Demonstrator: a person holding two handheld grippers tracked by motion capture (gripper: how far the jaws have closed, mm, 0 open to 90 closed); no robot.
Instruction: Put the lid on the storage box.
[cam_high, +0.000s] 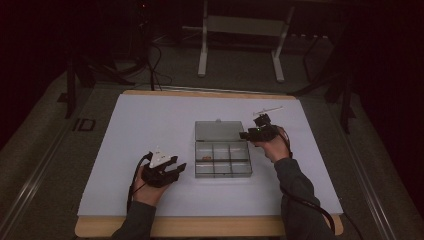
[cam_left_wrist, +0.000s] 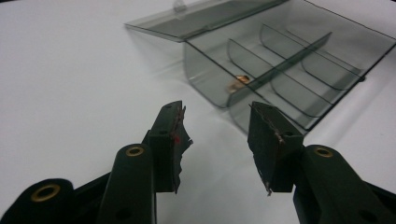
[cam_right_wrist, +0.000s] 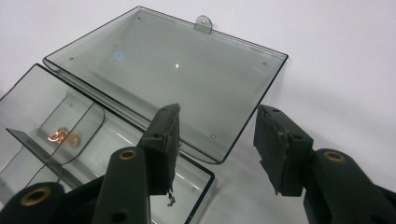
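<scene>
Dark room beyond both tongs; white frame stand (cam_high: 240, 40) on floor far ahead. White-covered surface (cam_high: 150, 120) under both tongs, wooden edge nearest person. Clear compartment box (cam_high: 222, 160) between tongs, lid (cam_high: 218, 131) laid open flat on far side. Left tongs (cam_high: 175, 167) just left of box, jaws spread wide, empty. Right tongs (cam_high: 248, 134) over box's far right corner and lid edge, jaws wide apart, empty. Small copper pieces (cam_right_wrist: 63, 136) in one compartment, left of right tongs.
</scene>
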